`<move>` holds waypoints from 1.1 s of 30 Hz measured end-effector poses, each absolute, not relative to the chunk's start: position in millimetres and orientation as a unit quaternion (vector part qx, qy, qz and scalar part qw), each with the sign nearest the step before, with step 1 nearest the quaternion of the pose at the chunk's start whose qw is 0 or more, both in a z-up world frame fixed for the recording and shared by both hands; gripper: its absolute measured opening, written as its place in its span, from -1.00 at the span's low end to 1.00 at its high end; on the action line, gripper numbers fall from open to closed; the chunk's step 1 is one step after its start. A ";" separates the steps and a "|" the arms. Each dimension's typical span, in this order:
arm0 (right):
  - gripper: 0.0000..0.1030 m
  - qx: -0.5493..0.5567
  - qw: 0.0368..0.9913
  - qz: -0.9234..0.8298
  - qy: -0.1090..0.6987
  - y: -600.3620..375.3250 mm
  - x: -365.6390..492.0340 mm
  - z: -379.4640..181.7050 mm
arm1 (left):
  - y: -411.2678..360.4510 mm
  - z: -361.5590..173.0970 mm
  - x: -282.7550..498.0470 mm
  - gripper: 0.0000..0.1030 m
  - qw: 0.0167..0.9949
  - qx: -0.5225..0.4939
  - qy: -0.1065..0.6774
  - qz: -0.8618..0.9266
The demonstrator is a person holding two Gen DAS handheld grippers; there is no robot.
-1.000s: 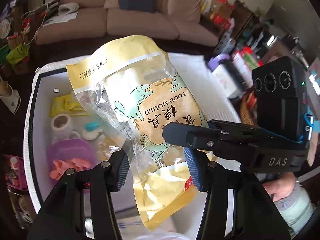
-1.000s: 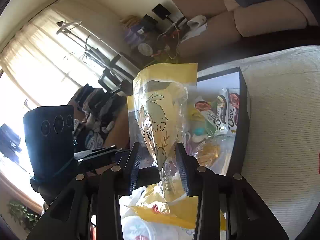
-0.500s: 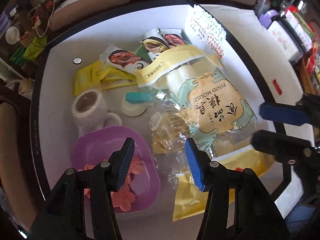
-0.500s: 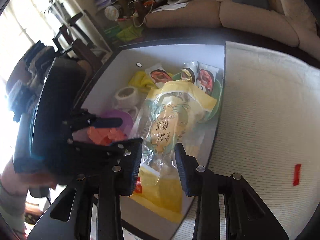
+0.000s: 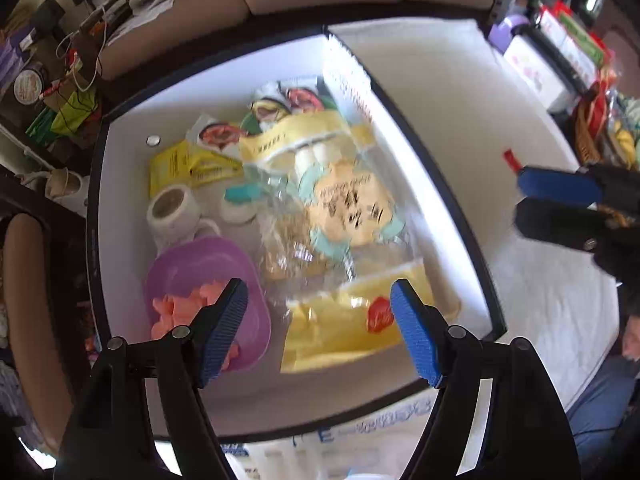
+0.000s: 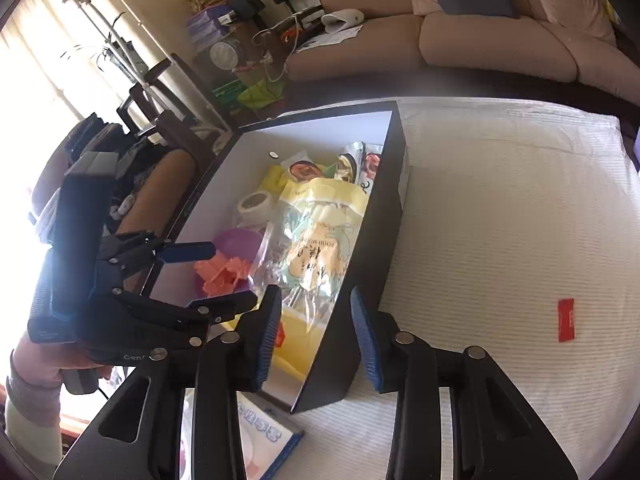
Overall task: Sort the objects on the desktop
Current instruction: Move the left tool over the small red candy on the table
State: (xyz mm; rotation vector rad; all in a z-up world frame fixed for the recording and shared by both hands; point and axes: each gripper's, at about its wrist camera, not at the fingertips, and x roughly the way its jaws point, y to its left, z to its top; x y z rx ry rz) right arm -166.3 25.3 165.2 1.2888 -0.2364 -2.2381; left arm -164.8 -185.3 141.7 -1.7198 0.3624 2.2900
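Now the yellow food-mould bag (image 5: 344, 208) is seen lying inside the black box (image 6: 384, 216), beside a purple bowl (image 5: 192, 264) & tape roll (image 5: 170, 210); jaws of left gripper (image 5: 320, 320) & right gripper (image 6: 316, 332) are spread wide, nothing held

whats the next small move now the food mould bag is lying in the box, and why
Probably swing the right hand-held gripper toward the small red item lying alone on the white cloth. The food mould bag lies in the box, both grippers are open and empty, and that item is outside the box.
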 end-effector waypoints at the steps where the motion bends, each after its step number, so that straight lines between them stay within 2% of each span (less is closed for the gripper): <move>1: -0.12 0.477 0.271 -0.832 -0.085 26.6 -162.9 166.8 | -187.9 139.7 -162.8 0.39 0.117 -0.595 0.127 0.785; 4: -0.05 0.473 0.267 -0.836 -0.080 36.5 -155.0 172.3 | -196.3 145.2 -154.2 0.39 0.104 -0.594 0.112 0.790; 5: 0.09 0.471 0.266 -0.837 -0.081 42.2 -152.4 174.1 | -197.0 149.7 -150.3 0.42 0.107 -0.590 0.100 0.794; 6: 0.34 0.468 0.266 -0.838 -0.084 49.8 -149.8 176.2 | -195.8 155.5 -145.6 0.52 0.111 -0.584 0.088 0.799; 7: 0.50 0.466 0.266 -0.839 -0.089 57.8 -147.7 178.1 | -193.1 161.0 -141.4 0.74 0.113 -0.577 0.080 0.805; 8: 0.77 0.464 0.267 -0.839 -0.094 64.9 -145.9 179.3 | -187.1 168.6 -135.9 0.95 0.116 -0.565 0.074 0.814; 9: 0.89 0.462 0.265 -0.841 -0.099 73.8 -143.4 181.0 | -179.9 175.6 -130.8 1.00 0.121 -0.552 0.071 0.822; 11: 1.00 0.456 0.256 -0.846 -0.104 94.5 -137.6 184.8 | -163.2 187.7 -121.4 1.00 0.131 -0.534 0.062 0.833; 17: 1.00 0.446 0.204 -0.865 -0.105 153.5 -120.4 184.4 | -92.1 204.0 -105.0 1.00 0.164 -0.515 0.059 0.839; 23: 1.00 0.441 0.139 -0.880 -0.109 209.2 -105.3 165.8 | -20.6 184.8 -104.4 1.00 0.168 -0.523 0.027 0.835; 28: 1.00 0.412 0.104 -0.883 -0.200 263.2 -82.5 145.1 | 26.2 133.3 -122.3 0.99 0.149 -0.526 -0.014 0.838; 30: 1.00 0.391 0.101 -0.881 -0.248 281.4 -74.9 139.6 | 44.4 106.7 -133.5 0.94 0.140 -0.519 -0.022 0.843; 32: 1.00 0.370 0.098 -0.880 -0.280 296.3 -69.2 134.4 | 63.4 80.6 -145.6 0.66 0.123 -0.518 -0.018 0.846; 33: 1.00 0.363 0.096 -0.882 -0.284 301.2 -68.2 132.3 | 73.7 66.5 -153.2 0.61 0.113 -0.525 -0.014 0.843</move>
